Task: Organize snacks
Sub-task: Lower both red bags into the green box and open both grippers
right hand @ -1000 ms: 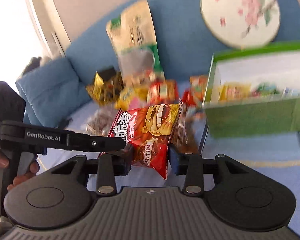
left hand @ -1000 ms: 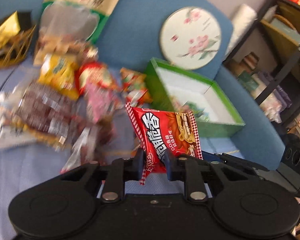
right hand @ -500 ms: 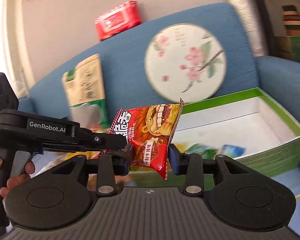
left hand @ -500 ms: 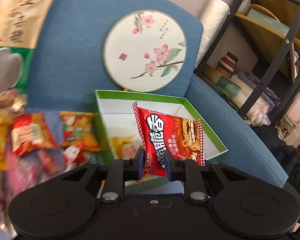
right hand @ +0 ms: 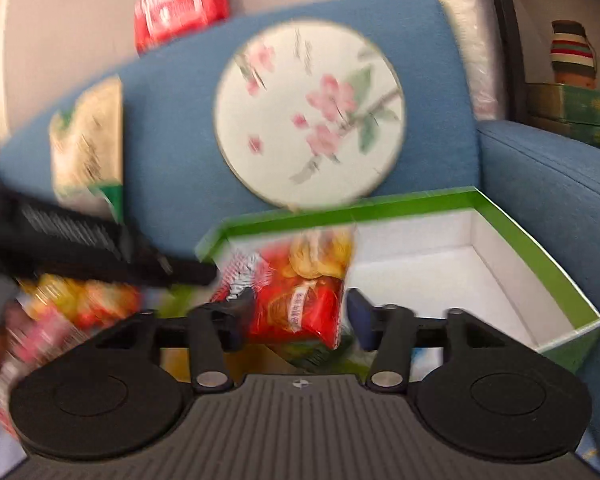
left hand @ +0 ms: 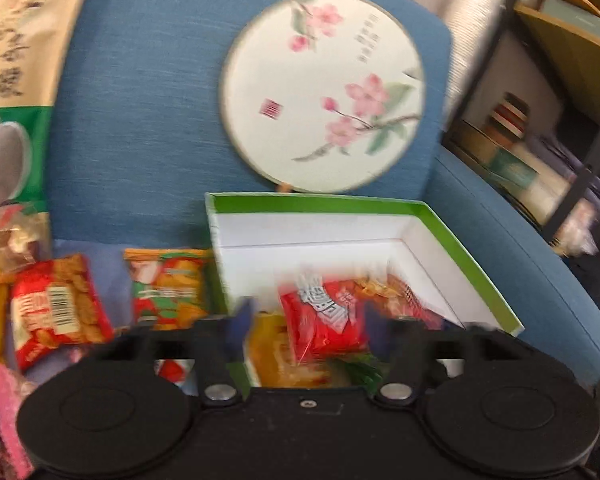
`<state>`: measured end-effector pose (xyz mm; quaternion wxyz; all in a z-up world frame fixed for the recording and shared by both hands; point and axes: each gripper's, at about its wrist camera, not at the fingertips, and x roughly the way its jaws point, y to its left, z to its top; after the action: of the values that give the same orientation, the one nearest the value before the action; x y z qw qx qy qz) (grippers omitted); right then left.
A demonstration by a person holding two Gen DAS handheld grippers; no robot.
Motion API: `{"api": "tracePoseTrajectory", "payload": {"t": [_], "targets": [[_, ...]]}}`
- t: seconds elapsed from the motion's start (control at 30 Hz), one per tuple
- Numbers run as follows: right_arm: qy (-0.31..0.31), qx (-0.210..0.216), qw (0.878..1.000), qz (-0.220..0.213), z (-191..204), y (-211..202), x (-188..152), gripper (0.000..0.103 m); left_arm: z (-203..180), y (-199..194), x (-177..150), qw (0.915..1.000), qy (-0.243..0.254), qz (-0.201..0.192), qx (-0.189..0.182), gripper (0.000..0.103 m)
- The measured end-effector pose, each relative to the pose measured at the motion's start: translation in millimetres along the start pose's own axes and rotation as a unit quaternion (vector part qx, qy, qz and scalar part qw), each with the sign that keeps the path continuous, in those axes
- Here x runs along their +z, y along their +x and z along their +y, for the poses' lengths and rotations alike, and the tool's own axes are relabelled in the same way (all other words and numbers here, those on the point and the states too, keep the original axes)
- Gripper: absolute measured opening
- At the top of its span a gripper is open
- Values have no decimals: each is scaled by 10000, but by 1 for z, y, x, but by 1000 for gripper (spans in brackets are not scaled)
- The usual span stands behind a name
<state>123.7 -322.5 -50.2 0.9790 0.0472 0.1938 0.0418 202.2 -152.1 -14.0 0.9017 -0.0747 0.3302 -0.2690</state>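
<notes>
A green box with a white inside point(left hand: 476, 248) sits on the blue sofa; it also shows in the right wrist view point(right hand: 540, 264). My left gripper point(left hand: 312, 320) is open over the box's near left corner, and a red snack packet point(left hand: 324, 320) lies loose between its fingers, above other packets in the box. My right gripper point(right hand: 300, 316) is open too, with a red and yellow snack packet point(right hand: 304, 292) loose between its fingers over the box. The left gripper's black body point(right hand: 100, 252) crosses the right wrist view at left.
Loose snack packets point(left hand: 56, 312) lie on the sofa seat left of the box. A round floral fan point(left hand: 324, 92) leans on the backrest behind the box. A large tan and green bag point(left hand: 16, 80) stands at far left. A shelf unit point(left hand: 560, 120) stands right of the sofa.
Both grippers have opened and let go of their red packets, which drop toward the box. Both have moved closer over the box.
</notes>
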Motion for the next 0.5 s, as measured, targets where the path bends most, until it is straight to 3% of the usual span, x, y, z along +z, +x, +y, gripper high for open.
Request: {"api": "tracePoseTrajectory", "payload": {"t": [0.1,0.3,0.5], "targets": [[-39,-39,9998,-201,4,-9,1,103,6,-8,-2,10000,34,-57,9,103],[-58,262,9991,-341,25,-28,-3,103,17,-39,-10,9997,44,-181,129,103],[-349,945,9942,-377,62,-50,-9,103,45,-90,-39,9987,-341,-167,337,103]]}}
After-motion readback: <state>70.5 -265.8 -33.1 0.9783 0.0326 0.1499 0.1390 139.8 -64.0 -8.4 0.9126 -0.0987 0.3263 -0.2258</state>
